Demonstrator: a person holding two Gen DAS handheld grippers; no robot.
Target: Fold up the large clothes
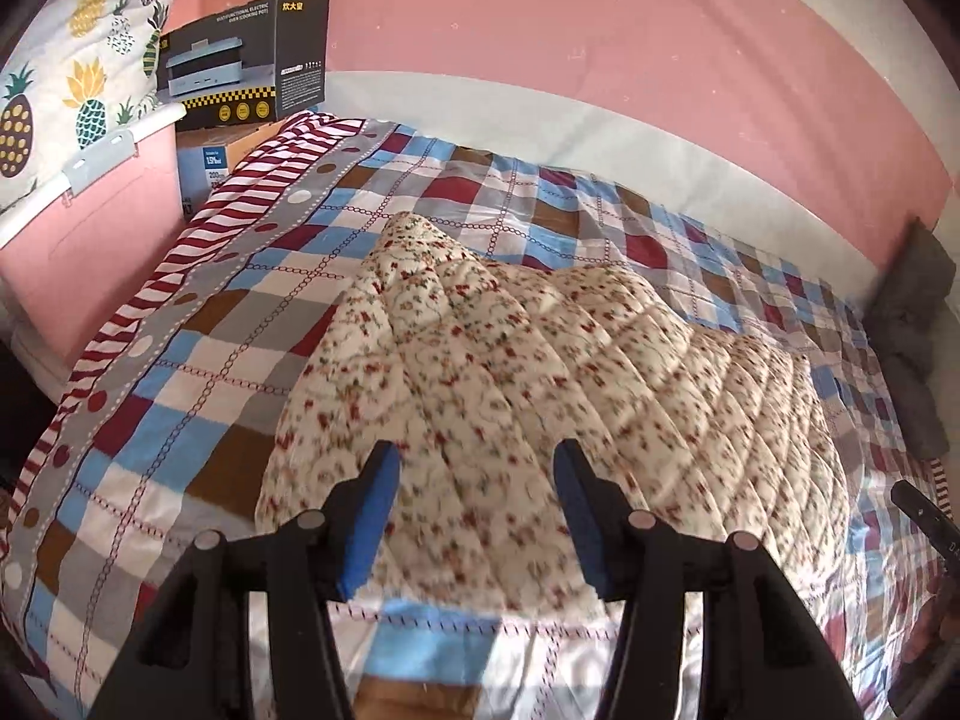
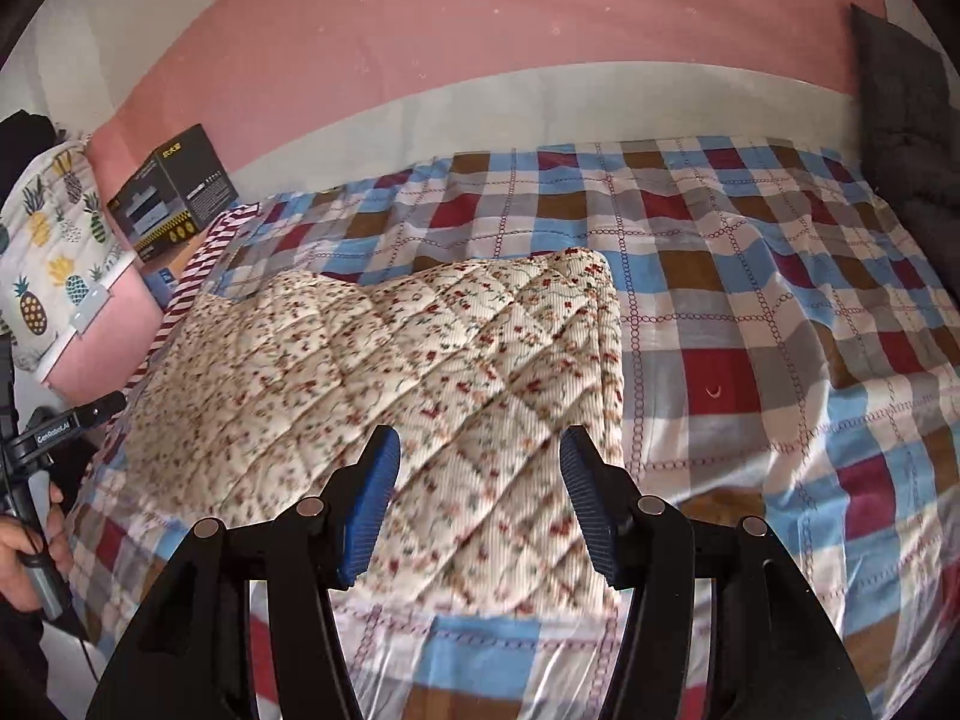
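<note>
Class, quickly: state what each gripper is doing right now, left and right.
Left gripper: open, holding nothing, above the floral quilted garment.
Right gripper: open, holding nothing.

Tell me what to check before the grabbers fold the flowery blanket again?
1. Left gripper open: ok.
2. Right gripper open: ok.
3. Neither gripper holding cloth yet: ok.
4. Flowery blanket lying flat: not ok, its far left part bulges up.
5. Checked bedspread has free room to the blanket's right: ok.
6. Layers inside the blanket lined up: cannot tell.
</note>
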